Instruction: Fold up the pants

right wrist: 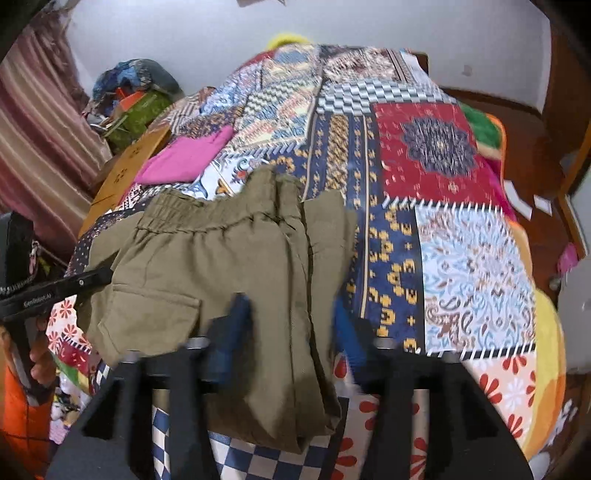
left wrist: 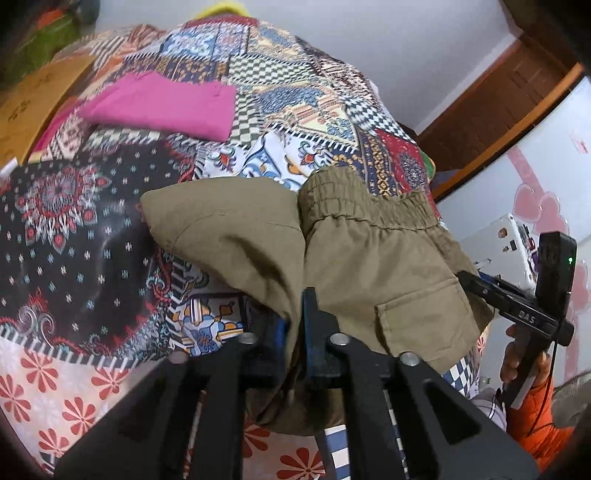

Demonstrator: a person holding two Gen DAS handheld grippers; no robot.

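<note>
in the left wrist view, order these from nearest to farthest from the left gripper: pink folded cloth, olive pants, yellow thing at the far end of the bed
1. olive pants, pinched in the left gripper
2. pink folded cloth, mid-bed, upper left
3. yellow thing, far end, top edge
</note>
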